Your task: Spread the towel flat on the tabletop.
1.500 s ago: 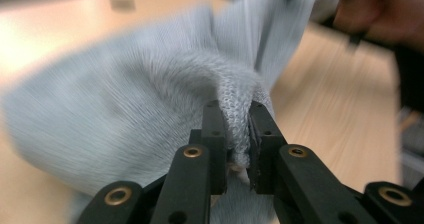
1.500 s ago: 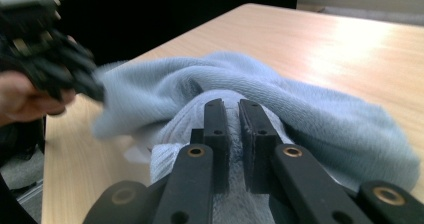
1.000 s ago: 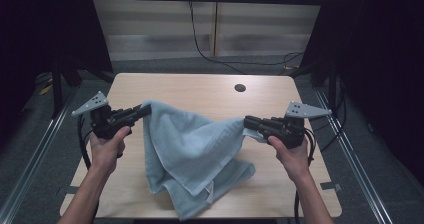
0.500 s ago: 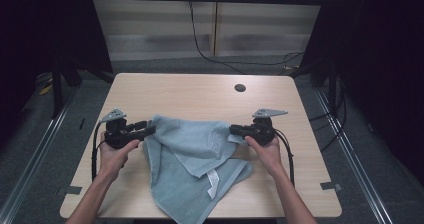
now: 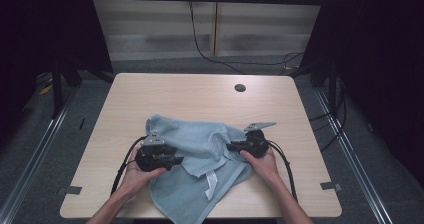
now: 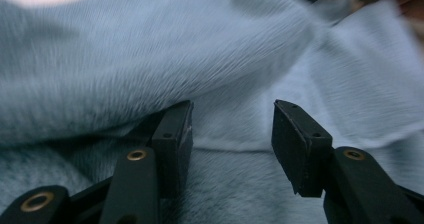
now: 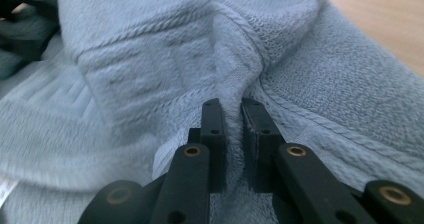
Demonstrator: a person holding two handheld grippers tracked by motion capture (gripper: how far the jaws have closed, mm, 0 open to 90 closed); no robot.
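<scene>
A light blue towel lies crumpled on the near half of the wooden table, its white label facing up. My left gripper rests low at the towel's left edge. In the left gripper view its jaws stand apart over the towel without pinching it; they sprang wide and have just been closing a little. My right gripper is at the towel's right side. In the right gripper view it is shut on a raised fold of the towel's hemmed edge.
A dark round hole sits in the tabletop at the far right. The towel's front part hangs toward the near table edge. Black frame posts and cables stand around the table, with grey floor beyond.
Both grippers came down from the air to the tabletop and drew nearer to me. The towel, hung spread between them before, now lies bunched on the table. The left gripper let go of its corner.
</scene>
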